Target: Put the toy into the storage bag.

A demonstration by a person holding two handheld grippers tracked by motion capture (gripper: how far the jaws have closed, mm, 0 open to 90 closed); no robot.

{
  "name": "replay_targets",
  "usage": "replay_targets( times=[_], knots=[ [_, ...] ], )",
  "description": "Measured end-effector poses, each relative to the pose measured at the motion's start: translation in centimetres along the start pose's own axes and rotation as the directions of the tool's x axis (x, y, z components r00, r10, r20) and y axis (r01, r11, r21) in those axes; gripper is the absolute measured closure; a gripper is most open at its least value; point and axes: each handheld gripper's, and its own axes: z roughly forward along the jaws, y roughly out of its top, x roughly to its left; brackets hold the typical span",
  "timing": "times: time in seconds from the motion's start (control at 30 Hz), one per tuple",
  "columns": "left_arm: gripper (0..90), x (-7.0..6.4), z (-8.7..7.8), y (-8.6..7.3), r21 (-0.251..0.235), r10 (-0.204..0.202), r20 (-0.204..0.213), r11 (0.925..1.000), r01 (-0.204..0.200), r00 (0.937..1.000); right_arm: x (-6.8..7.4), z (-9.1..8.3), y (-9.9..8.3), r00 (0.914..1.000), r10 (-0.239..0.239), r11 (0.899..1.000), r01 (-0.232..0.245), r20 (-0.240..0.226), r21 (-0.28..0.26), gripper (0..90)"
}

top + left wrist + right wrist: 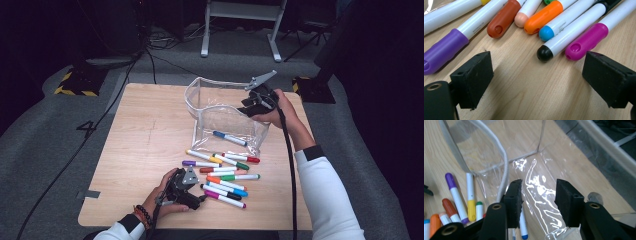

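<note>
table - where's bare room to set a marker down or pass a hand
The table is bare along its left half, from the clear pouch and the purple marker out to the left edge. It is crowded centre-right: the marker pile lies between the left gripper and the pouch.

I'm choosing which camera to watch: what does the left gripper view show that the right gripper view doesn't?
Left gripper view alone: the black-tipped marker and the magenta marker, lying just ahead of the open left gripper.

Right gripper view alone: the clear pouch with its pale rim, a blue-tipped marker under its plastic, and the open right gripper at the pouch.

Both: the wooden table, the purple marker, the brown marker and the orange marker.
</note>
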Motion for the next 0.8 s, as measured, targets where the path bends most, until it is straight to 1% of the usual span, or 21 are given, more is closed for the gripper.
replay_targets(
  times=[0.07, 0.13, 0.17, 0.23, 0.27, 0.3, 0.37, 0.53, 0.6, 0.67, 0.7, 0.73, 0.8],
  knots=[
    [10.1, 0.0, 0.0, 0.0, 0.0, 0.0, 0.0, 1.0, 0.0, 1.0, -0.1, -0.9, -0.4, 0.9998, 0.02, 0.998, -0.02, 0.0, -0.054, 54.3],
    [10.2, 0.0, 0.0, 0.0, 0.0, 0.0, 0.0, 1.0, 0.0, 1.0, -0.2, -1.9, -0.9, 0.9993, 0.036, 0.994, -0.035, 0.008, -0.106, 52.9],
    [10.1, 0.0, 0.0, 0.0, 0.0, 0.0, 0.0, 1.0, 0.0, 1.0, -0.2, -2.4, -1.2, 0.9993, 0.038, 0.99, -0.037, 0.003, -0.136, 52.6],
    [10.1, 0.0, 0.0, 0.0, 0.0, 0.0, 0.0, 1.0, 0.0, 1.0, 0.1, -3.5, -1.8, 0.9995, 0.029, 0.984, -0.026, 0.014, -0.176, 51.7],
    [10.1, 0.0, 0.0, 0.0, 0.0, 0.0, 0.0, 1.0, 0.0, 1.0, 0.2, -4.1, -2.1, 0.9995, 0.032, 0.981, -0.029, 0.008, -0.194, 51.5],
    [10.1, 0.0, 0.0, 0.0, 0.0, 0.0, 0.0, 1.0, 0.0, 1.0, 0.3, -4.7, -2.5, 0.9995, 0.032, 0.976, -0.03, 0.002, -0.214, 51.3],
    [10.1, 0.0, 0.0, 0.0, 0.001, 0.001, 0.002, 1.0, -0.001, 1.0, 0.5, -5.8, -3.3, 0.9994, 0.032, 0.967, -0.029, 0.008, -0.252, 50.4],
    [10.1, 0.0, 0.0, -0.1, -0.001, 0.006, 0.003, 1.0, -0.006, 1.0, 1.6, -8.2, -5.5, 0.9999, 0.016, 0.954, -0.014, 0.005, -0.301, 49.2],
    [10.1, 0.0, -0.1, -0.1, 0.001, 0.007, 0.004, 1.0, -0.007, 1.0, 2.1, -8.8, -6.5, 0.9998, 0.012, 0.95, -0.006, 0.018, -0.313, 49.0],
    [10.1, 0.0, -0.1, -0.1, 0.001, 0.007, 0.004, 1.0, -0.007, 1.0, 2.7, -9.2, -7.7, 0.9998, 0.007, 0.947, 0.0, 0.019, -0.321, 49.0],
    [10.1, 0.0, -0.1, -0.1, 0.001, 0.008, 0.005, 1.0, -0.008, 1.0, 3.0, -9.3, -8.3, 0.9999, 0.01, 0.946, -0.005, 0.013, -0.325, 48.7],
    [10.1, 0.0, -0.1, -0.1, 0.001, 0.009, 0.006, 1.0, -0.009, 0.9999, 3.2, -9.4, -8.9, 0.9999, 0.012, 0.945, -0.009, 0.007, -0.327, 48.7],
    [10.1, 0.0, -0.1, -0.1, -0.002, 0.009, 0.008, 1.0, -0.009, 0.9999, 3.9, -9.4, -10.1, 0.9999, 0.006, 0.944, -0.003, 0.009, -0.331, 48.8]
  ],
)
